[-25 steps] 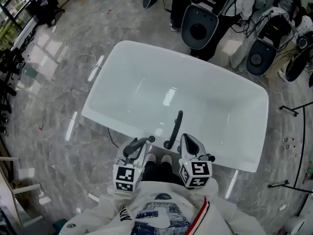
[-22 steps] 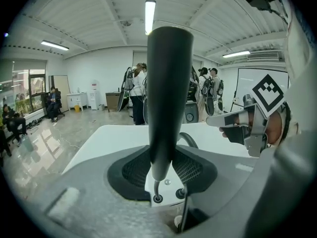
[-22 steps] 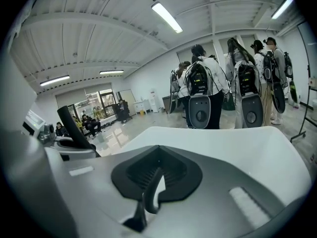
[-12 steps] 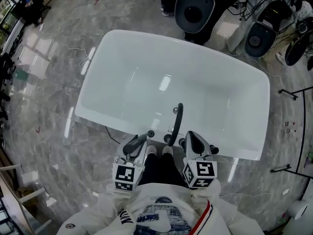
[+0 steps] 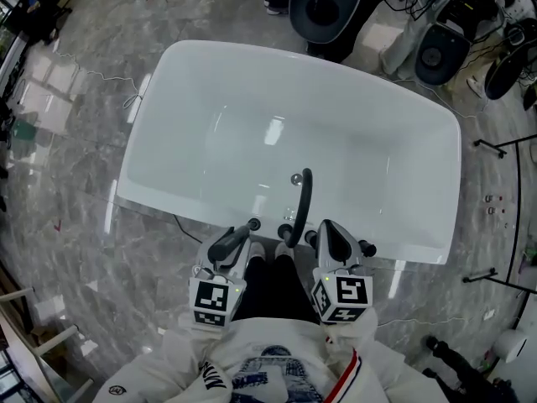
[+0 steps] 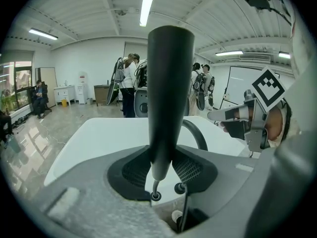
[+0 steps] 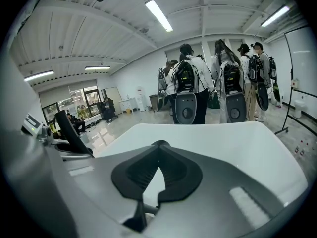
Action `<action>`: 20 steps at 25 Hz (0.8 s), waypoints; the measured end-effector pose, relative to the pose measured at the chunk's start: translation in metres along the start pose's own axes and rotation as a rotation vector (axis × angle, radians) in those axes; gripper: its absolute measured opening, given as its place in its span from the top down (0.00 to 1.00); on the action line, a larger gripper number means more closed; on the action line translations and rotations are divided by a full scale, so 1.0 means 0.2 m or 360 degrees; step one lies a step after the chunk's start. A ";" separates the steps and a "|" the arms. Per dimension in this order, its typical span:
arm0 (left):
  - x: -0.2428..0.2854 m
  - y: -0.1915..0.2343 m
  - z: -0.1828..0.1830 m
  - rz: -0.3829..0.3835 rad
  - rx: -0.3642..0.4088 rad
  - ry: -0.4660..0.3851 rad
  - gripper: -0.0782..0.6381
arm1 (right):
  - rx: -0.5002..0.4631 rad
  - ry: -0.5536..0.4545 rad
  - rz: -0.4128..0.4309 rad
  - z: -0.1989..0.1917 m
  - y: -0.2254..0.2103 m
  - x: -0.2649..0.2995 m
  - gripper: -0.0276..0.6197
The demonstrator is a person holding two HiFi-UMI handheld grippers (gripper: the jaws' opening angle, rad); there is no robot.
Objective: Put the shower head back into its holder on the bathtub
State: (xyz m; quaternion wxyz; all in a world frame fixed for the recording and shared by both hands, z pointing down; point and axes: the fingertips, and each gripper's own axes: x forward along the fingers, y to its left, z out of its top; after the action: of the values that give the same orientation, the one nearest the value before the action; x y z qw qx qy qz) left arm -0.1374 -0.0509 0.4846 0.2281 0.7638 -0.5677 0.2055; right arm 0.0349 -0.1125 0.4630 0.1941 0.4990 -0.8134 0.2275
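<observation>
Our left gripper's (image 6: 161, 167) fingers (image 6: 190, 168) clamp the dark shower head (image 6: 166, 93), its narrow end poised just above the holder (image 6: 155, 196) on the bathtub's (image 6: 99, 138) near rim, while our right gripper (image 7: 158, 150) is closed and empty; we judge a straight, upright, slow descent best seats it.

The shower head (image 6: 166, 98) is a dark, slim handset, broad at the top and tapering downward. It stands nearly upright, clamped between the fingers (image 6: 134, 171) of the left gripper (image 5: 239, 238). Its thin lower end points at a small round holder (image 6: 155, 196) on the near rim of the white, empty bathtub (image 5: 210, 99) — whether they touch is unclear.
</observation>
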 end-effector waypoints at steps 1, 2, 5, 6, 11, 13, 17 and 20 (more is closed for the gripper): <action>0.01 0.01 0.00 -0.0004 0.0002 0.0003 0.69 | 0.0007 0.0003 -0.0012 -0.01 0.00 0.01 0.95; 0.01 0.02 -0.01 -0.0008 0.0004 0.0007 0.69 | 0.0015 0.0007 -0.0023 -0.02 -0.01 0.01 0.95; 0.05 0.04 -0.04 -0.0018 0.0008 0.0018 0.69 | 0.0034 0.0010 -0.0053 -0.06 -0.03 0.04 0.95; 0.07 0.03 -0.04 -0.0020 0.0011 0.0020 0.69 | 0.0039 0.0010 -0.0061 -0.08 -0.04 0.05 0.95; 0.13 0.01 -0.09 -0.0064 0.0050 0.0055 0.69 | 0.0085 0.0016 -0.0118 -0.16 -0.08 0.05 0.95; 0.16 0.00 -0.10 -0.0076 0.0058 0.0066 0.69 | 0.0102 0.0021 -0.0133 -0.19 -0.10 0.06 0.95; 0.21 -0.01 -0.13 -0.0083 0.0068 0.0088 0.69 | 0.0123 0.0031 -0.0143 -0.24 -0.13 0.08 0.95; 0.26 -0.03 -0.15 -0.0085 0.0056 0.0104 0.69 | 0.0133 0.0043 -0.0151 -0.28 -0.16 0.10 0.95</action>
State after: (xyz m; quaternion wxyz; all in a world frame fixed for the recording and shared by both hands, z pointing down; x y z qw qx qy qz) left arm -0.1194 -0.0713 0.5378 0.2385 0.7754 -0.5357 0.2341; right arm 0.0608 -0.1088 0.5255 0.1946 0.5415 -0.7759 0.2586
